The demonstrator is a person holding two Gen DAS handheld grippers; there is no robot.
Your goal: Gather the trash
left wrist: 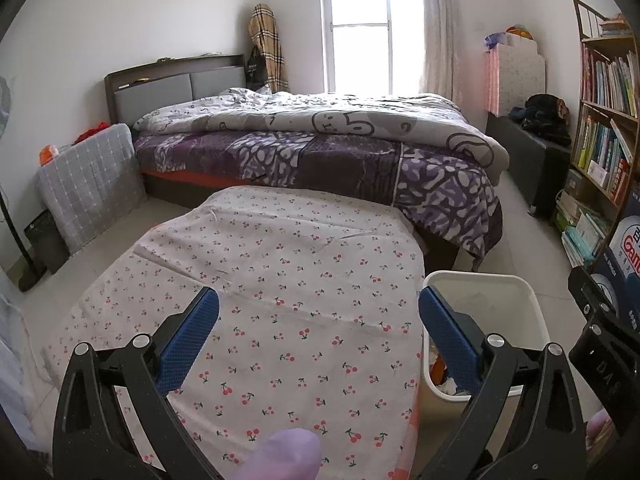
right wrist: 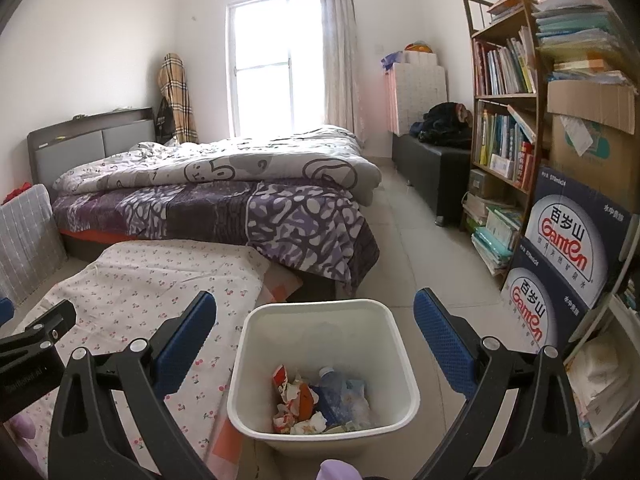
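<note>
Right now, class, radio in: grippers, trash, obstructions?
Left gripper open, empty. Right gripper open over white bin. Wrappers, bottle binned. No obstruction seen.

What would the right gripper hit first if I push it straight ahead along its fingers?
Most likely the white trash bin: the open right gripper frames its mouth. Angled downward, it would enter toward the wrappers and bottle inside; if more level, it meets the far rim. Depth is unclear.

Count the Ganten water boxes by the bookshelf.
2. Upper Ganten box leans against the bookshelf; lower Ganten box sits on the floor below it. Others may be hidden behind them.
</note>
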